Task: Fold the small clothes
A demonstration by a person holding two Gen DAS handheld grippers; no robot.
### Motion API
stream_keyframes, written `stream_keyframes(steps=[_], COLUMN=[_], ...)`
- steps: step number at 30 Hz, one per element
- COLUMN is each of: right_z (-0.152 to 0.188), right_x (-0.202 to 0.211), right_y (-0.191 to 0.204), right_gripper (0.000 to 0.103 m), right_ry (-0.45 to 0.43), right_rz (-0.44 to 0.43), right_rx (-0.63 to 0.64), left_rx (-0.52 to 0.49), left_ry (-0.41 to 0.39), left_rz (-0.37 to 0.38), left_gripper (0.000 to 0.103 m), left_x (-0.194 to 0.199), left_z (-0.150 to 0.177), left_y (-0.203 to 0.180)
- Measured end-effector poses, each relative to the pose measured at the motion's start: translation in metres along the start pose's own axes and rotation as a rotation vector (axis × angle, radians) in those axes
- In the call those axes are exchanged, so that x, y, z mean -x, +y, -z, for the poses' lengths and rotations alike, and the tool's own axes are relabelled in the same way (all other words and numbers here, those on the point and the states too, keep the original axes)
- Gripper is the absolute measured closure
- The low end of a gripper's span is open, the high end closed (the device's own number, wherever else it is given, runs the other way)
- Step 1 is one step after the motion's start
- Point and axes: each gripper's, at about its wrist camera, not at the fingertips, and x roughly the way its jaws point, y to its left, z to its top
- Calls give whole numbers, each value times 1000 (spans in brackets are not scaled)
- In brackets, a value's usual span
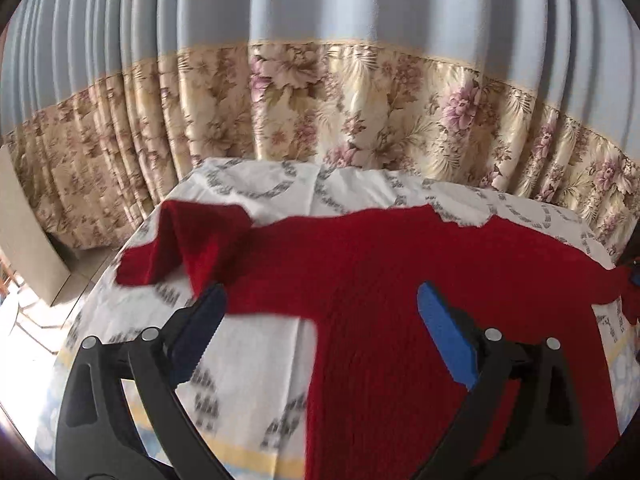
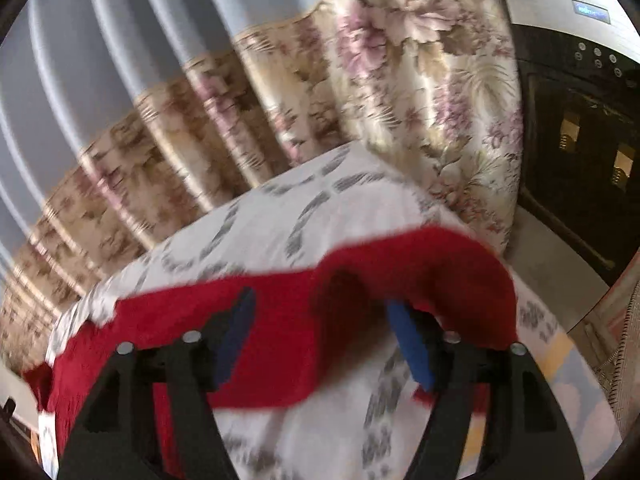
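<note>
In the left wrist view, a folded-back sleeve [image 1: 188, 236] of the red knitted sweater [image 1: 400, 280] is seen at centre left, doubled over on itself near the table edge. The body of the sweater is spread flat across the middle and lower right of the frame, on a white patterned tablecloth [image 1: 248, 364]. The left gripper [image 1: 320, 300] is held above the lower part of the garment with its blue-padded fingers [image 1: 444, 332] spread wide; nothing is gripped between them. A floral curtain [image 1: 320, 104] fills the upper half.

In the right wrist view, which is blurred, the sweater [image 2: 280, 344] is seen as a red band across the centre. Toward the right of the frame the other sleeve [image 2: 452, 272] is arched up over the cloth rather than lying flat. The right gripper [image 2: 320, 312] is held with its fingers [image 2: 408, 344] set wide apart; the right finger lies close to or under that raised sleeve, but whether fabric is touched cannot be told from the blur. A dark appliance [image 2: 580, 140] stands at the upper right.

The task is judged to be at an early stage: one sleeve appears turned inward, the second sleeve is not yet laid flat over the body, and the body itself is not yet folded. The sleeve folds need to be finished and the torso doubled over.
</note>
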Motion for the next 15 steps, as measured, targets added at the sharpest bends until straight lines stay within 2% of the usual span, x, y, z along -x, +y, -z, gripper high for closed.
stream_keyframes(steps=[3,4,5,6,7,11,15], right_z=[-17,-22,-28,-31,-36,-47,-47], right_x=[-9,-12,-17,-18,-21,-19,0], right_y=[-8,-10,-13,-14,-14,-2,38], right_gripper=[33,36,52,65,82,90,90], right_ry=[-45,-54,-67,-70,-70,-92,-154], right_rz=[92,120,149,156,163,152,53], right_rx=[-17,-16,-5,5,23,94,199], left_rx=[4,2,2,3,6,21,32], left_ry=[2,5,7,10,17,45,70], left_rz=[7,1,-1,-1,-7,-15,-22], left_gripper=[7,7,7,7,7,7,7], left_x=[-13,-17,-24,-28,-33,-54,-73], left_z=[-8,-10,-12,-13,-14,-19,-28], left_y=[-2,-3,-3,-2,-1,6,14])
